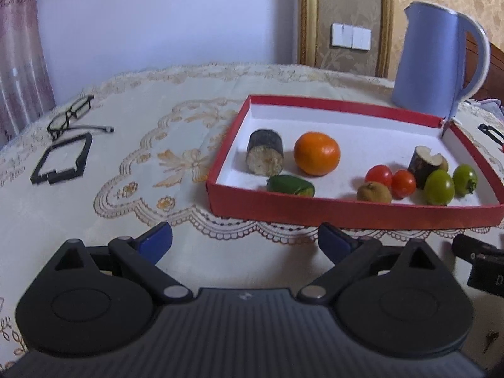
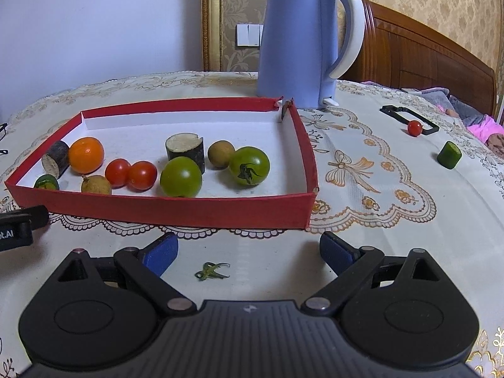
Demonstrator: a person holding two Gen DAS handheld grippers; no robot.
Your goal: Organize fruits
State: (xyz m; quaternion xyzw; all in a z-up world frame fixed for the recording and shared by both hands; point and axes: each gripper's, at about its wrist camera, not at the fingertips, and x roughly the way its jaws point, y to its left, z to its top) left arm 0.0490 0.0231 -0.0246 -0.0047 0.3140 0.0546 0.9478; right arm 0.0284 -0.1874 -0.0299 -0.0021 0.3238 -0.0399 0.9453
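Observation:
A red tray (image 1: 356, 215) (image 2: 176, 211) holds an orange (image 1: 316, 153) (image 2: 86, 154), two red tomatoes (image 1: 390, 179) (image 2: 130, 173), two green tomatoes (image 1: 439, 187) (image 2: 181, 177), two dark cut cylinders (image 1: 265, 151) (image 2: 186, 149), brown longans (image 1: 374, 192) (image 2: 220, 154) and a green piece (image 1: 290, 185). Outside the tray, a red cherry tomato (image 2: 414, 128) and a green cut piece (image 2: 449, 154) lie on the table at right. My left gripper (image 1: 245, 244) is open and empty before the tray's front wall. My right gripper (image 2: 249, 252) is open and empty, above a green stem (image 2: 211, 271).
A blue kettle (image 1: 436, 56) (image 2: 302, 41) stands behind the tray. Glasses (image 1: 71, 116) and a black frame (image 1: 61, 160) lie at the left. Another black frame (image 2: 409, 119) lies at the right, by the cherry tomato. A wooden headboard (image 2: 425, 53) rises beyond the table.

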